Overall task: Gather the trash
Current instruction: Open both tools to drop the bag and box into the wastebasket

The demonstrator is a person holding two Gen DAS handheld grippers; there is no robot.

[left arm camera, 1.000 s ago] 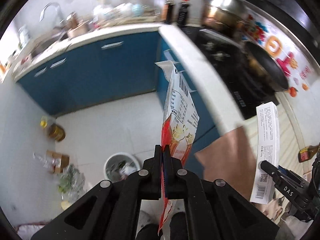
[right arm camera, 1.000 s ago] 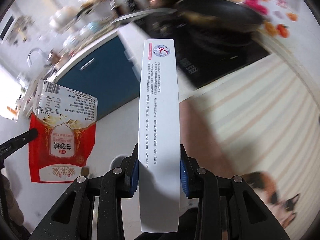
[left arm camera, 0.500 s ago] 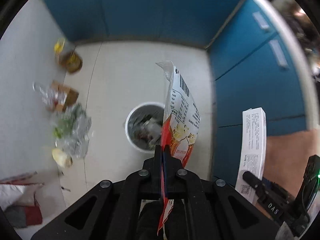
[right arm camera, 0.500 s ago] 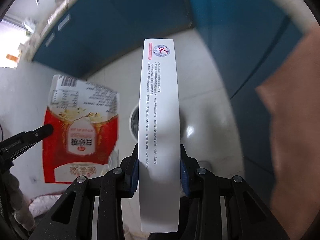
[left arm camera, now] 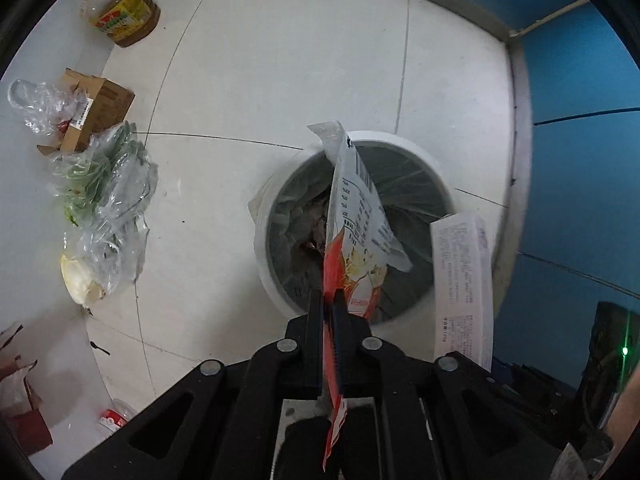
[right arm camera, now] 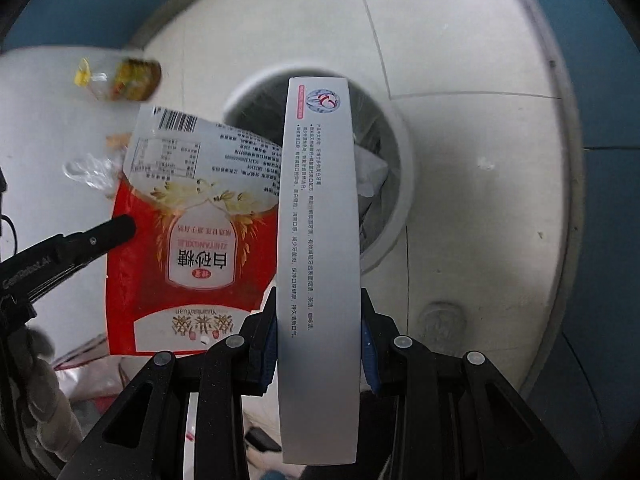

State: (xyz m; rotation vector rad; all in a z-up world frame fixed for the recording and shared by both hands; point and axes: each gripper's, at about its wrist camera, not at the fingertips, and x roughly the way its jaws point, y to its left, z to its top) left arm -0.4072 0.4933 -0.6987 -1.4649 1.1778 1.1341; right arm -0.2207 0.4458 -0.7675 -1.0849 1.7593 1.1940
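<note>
A red and white sugar bag (left arm camera: 356,208) stands up between the jaws of my left gripper (left arm camera: 328,296), which are opening; the pads still touch it. It hangs over the white trash bin (left arm camera: 264,248), which is lined and holds rubbish. My right gripper (right arm camera: 318,300) is shut on a long white carton (right arm camera: 318,200) that points down at the same bin (right arm camera: 400,184). The carton (left arm camera: 460,272) shows at the right of the left wrist view. In the right wrist view the sugar bag (right arm camera: 192,240) hangs at the left, with a left fingertip (right arm camera: 116,228) on it.
On the tiled floor left of the bin lie an oil bottle (left arm camera: 120,12), a cardboard box (left arm camera: 100,100) and clear plastic bags with greens (left arm camera: 104,192). A crushed can (left arm camera: 112,416) lies near the bottom left. Blue cabinets (left arm camera: 580,160) close the right side.
Both grippers dropped from counter height toward the floor and tipped downward, still holding the bag and the carton. The bin now looks much larger, right under both.
</note>
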